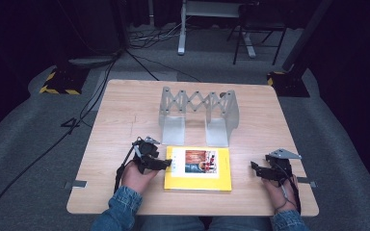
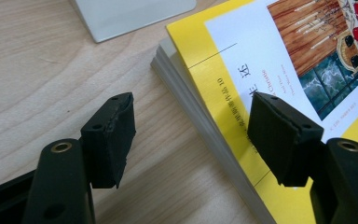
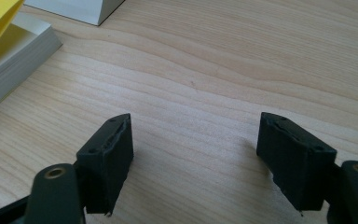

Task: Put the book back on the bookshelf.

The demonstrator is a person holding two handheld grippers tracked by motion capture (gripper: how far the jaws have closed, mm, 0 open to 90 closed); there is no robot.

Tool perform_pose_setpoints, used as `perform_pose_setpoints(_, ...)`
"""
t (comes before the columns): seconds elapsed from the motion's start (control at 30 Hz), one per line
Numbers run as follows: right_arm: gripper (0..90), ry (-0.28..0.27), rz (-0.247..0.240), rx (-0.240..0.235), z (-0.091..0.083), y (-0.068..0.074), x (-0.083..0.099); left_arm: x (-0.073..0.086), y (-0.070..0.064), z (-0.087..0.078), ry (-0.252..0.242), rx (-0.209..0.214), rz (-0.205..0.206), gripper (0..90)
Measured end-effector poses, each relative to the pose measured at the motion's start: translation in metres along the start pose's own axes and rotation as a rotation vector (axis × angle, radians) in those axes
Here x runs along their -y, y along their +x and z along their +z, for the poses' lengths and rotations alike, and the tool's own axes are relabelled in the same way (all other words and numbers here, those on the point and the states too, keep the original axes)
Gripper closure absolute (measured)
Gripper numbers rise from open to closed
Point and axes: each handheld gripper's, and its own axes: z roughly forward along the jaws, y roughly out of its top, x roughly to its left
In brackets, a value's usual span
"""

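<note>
A yellow book (image 1: 198, 169) with a white panel and a picture on its cover lies flat near the table's front edge. My left gripper (image 1: 167, 164) is open at the book's left edge; in the left gripper view one jaw is over the yellow book's cover (image 2: 223, 88), the other over bare wood, and the gripper (image 2: 193, 140) straddles the page block without closing. My right gripper (image 1: 255, 168) rests open on the table to the right of the book, apart from it. In the right gripper view its jaws frame bare wood (image 3: 193, 149), with the book's corner (image 3: 9, 51) at upper left.
A grey metal expandable book rack (image 1: 198, 114) stands behind the book at the table's middle; its base plate (image 2: 130, 16) shows near the book's far corner. The wooden table (image 1: 125, 115) has bare room left and right. Cables and stands lie on the floor beyond.
</note>
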Motion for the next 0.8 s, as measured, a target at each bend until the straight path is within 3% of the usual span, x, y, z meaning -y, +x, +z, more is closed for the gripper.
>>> perform_pose_setpoints(0.2,27.0,0.001,0.002,0.001,0.0,0.0,0.0,-0.002,0.002,0.005,0.016,0.022,-0.021,32.6)
perform_pose_setpoints(0.27,28.9,0.0,0.003,0.002,-0.001,0.001,0.0,-0.002,0.001,0.006,0.02,0.015,-0.01,32.4)
perform_pose_setpoints(0.47,38.4,0.02,-0.008,-0.038,-0.008,0.016,0.0,-0.004,-0.001,0.008,0.022,0.007,-0.002,32.4)
perform_pose_setpoints(0.57,38.6,0.006,-0.028,-0.073,-0.016,0.027,-0.003,-0.004,-0.001,0.007,0.022,0.008,-0.003,32.4)
perform_pose_setpoints(0.63,37.4,-0.004,-0.031,-0.133,-0.024,0.04,-0.005,-0.003,-0.001,0.007,0.021,0.009,-0.001,32.5)
perform_pose_setpoints(0.67,37.4,-0.004,-0.031,-0.133,-0.024,0.04,-0.005,-0.003,-0.001,0.007,0.021,0.009,-0.001,32.5)
perform_pose_setpoints(0.8,34.2,0.006,-0.048,-0.217,-0.033,0.062,-0.007,-0.003,-0.001,0.007,0.019,0.009,-0.001,32.5)
